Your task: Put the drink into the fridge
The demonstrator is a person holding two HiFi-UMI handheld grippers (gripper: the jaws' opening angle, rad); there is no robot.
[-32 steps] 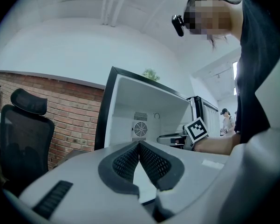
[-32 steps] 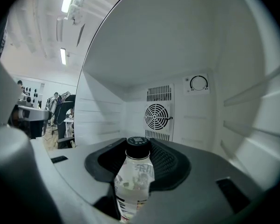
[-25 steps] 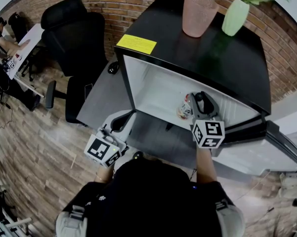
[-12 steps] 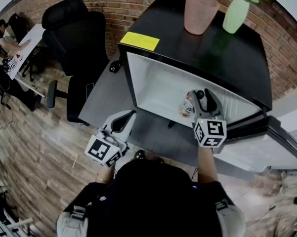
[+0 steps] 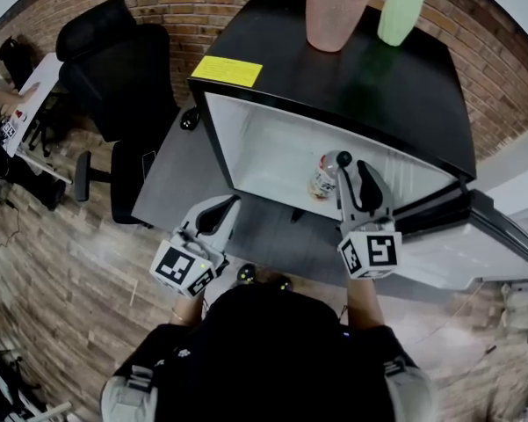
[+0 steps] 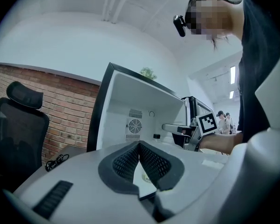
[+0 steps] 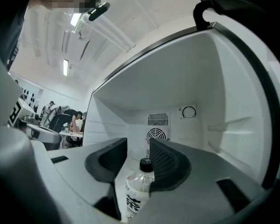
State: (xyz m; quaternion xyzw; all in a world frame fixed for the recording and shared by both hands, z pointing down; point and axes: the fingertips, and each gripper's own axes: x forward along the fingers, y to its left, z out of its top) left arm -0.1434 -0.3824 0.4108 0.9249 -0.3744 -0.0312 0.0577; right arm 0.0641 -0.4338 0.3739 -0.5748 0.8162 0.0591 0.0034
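A small clear drink bottle [image 5: 322,177] with a black cap stands upright on the white floor of the open mini fridge [image 5: 246,148]. My right gripper [image 5: 353,163] reaches into the fridge just right of it. In the right gripper view the bottle [image 7: 138,190] shows in the gap of the right gripper [image 7: 137,150], whose jaws are closing. A gap remains at the left pad, so the pads are not pressing on it. My left gripper [image 5: 224,209] hangs low outside the fridge, and the left gripper [image 6: 139,146] is shut on nothing.
The black fridge top carries a pink cup [image 5: 334,11], a green vase [image 5: 400,11] and a yellow sticker [image 5: 227,70]. The fridge door [image 5: 474,244] stands swung open at the right. A black office chair [image 5: 114,60] and a grey desk [image 5: 171,174] stand left.
My right gripper has drawn back toward the fridge front, away from the bottle, which stays standing inside. The left gripper has barely moved.
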